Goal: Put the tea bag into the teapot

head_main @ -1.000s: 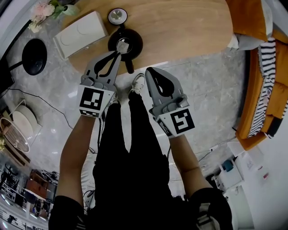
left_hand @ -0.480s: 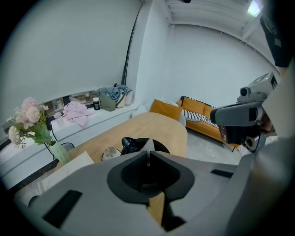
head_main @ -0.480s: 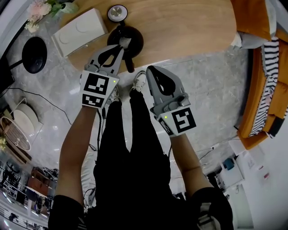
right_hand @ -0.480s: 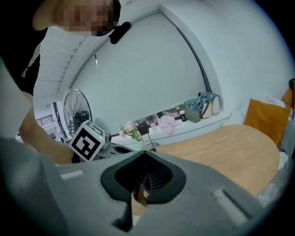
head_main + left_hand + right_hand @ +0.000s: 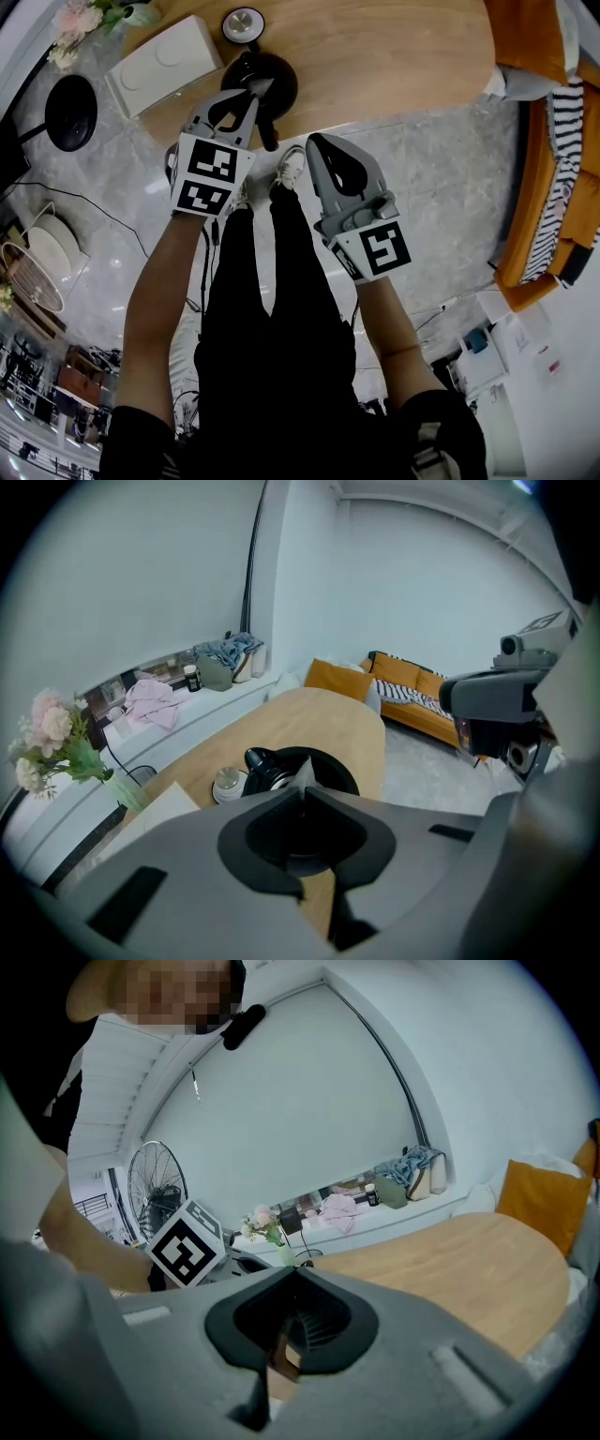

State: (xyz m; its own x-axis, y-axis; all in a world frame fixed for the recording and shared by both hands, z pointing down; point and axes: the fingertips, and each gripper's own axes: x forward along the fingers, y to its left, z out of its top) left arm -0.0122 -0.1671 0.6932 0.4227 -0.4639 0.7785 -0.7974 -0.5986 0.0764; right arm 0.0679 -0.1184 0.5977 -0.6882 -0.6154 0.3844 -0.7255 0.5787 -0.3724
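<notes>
Pinching the tea bag [image 5: 262, 86], the left gripper [image 5: 254, 93] hangs over the black teapot [image 5: 284, 91]. At its four o'clock, the right gripper [image 5: 315, 143] is pressed together.

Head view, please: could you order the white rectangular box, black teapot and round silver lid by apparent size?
1. White rectangular box
2. Black teapot, partly hidden by the left gripper
3. Round silver lid

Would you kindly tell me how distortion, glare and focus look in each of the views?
Head view: fisheye bends the table edge, and the glossy floor shows faint glare. Left gripper view: dark round vignette; its own jaws are soft, the teapot beyond sharper. Right gripper view: same vignette, bright wall washed out.
</notes>
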